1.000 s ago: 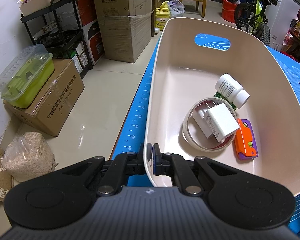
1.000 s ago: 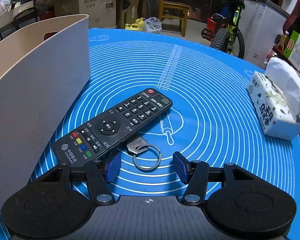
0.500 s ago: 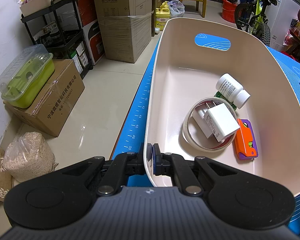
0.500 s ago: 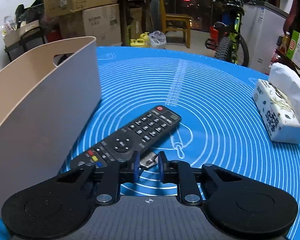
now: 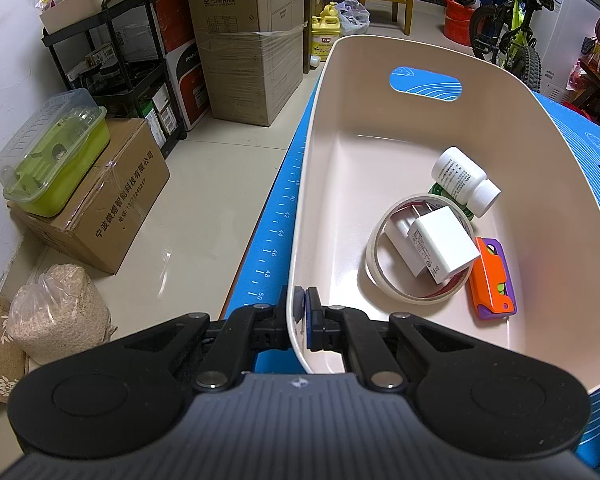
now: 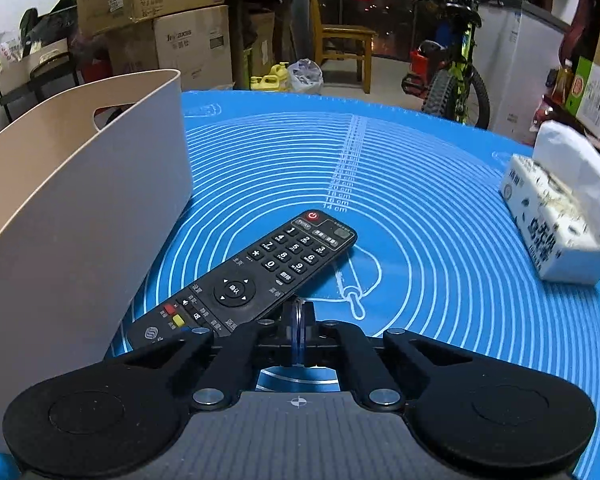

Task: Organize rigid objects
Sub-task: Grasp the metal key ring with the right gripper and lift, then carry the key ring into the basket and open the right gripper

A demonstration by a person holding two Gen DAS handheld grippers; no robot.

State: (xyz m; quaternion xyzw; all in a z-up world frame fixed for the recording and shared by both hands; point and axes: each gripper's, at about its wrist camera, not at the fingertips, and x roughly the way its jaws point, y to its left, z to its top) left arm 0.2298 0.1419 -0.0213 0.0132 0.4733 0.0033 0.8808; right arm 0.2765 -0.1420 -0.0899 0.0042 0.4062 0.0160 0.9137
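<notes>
Pinching the near rim of the beige oval plastic basket, the left gripper has one pad inside the wall and one outside, pressed tight on it.

Item: small metal key ring. Clamped edge-on between the pads of the right gripper, whose jaws have come fully together on it; only a thin sliver of the ring shows, so the key itself cannot be made out. Whether it is clear of the blue circle-printed silicone mat cannot be told.

Item: long black remote control. Lies flat on the mat just beside the basket's outer wall, on the basket side of the right gripper. Long axis slants away from that wall, power-button end farthest off, logo end close to the gripper and partly under its left finger.

Contents of basket, relative to its pinched rim: a roll of clear tape nearest, a white cube-shaped plug charger resting in it, an orange-and-purple plastic block beside it, a white capped pill bottle beyond.

Bearing: the basket stands to the left of the right gripper, its rim higher than the clamped ring. Judged next move: up and leftward over that wall. The right hand is the nearer; the left only steadies.

Off to the far side from the basket: a white printed tissue pack.
</notes>
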